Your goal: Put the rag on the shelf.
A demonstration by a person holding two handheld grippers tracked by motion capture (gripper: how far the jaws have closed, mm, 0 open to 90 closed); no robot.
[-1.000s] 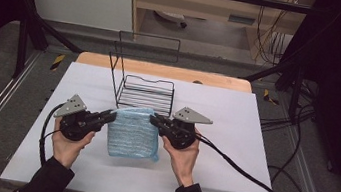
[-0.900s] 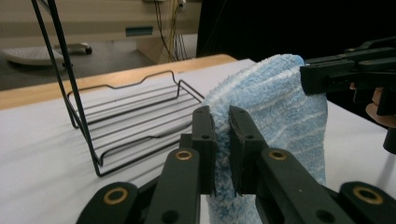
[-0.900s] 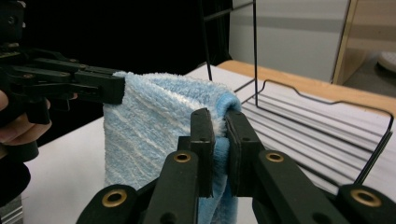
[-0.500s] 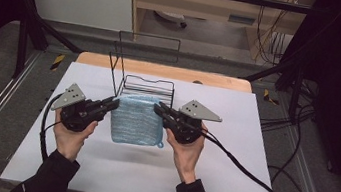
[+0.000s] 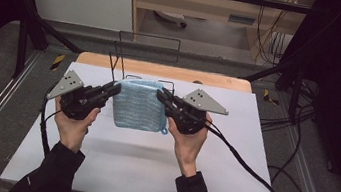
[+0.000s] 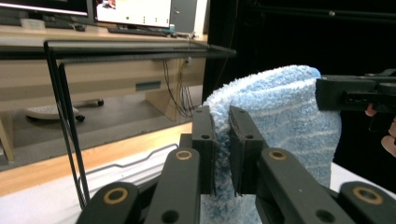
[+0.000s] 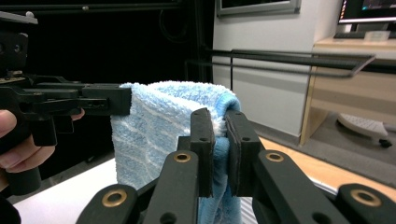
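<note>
Overhead, towel (image 5: 139, 104) above table (image 5: 148, 168).

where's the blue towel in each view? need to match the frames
High view: blue towel at centre, hanging between the two hand-held grippers, in front of the wire rack.
Left gripper view: right of centre, pinched in the near jaws.
Right gripper view: centre-left, pinched in the near jaws.
Shared landmark: the wire rack behind the towel.

Towel (image 5: 139, 104) btwn left hand-held gripper (image 5: 113, 89) & right hand-held gripper (image 5: 163, 96), above counter (image 5: 149, 163); wire rack (image 5: 146, 55) behind.
</note>
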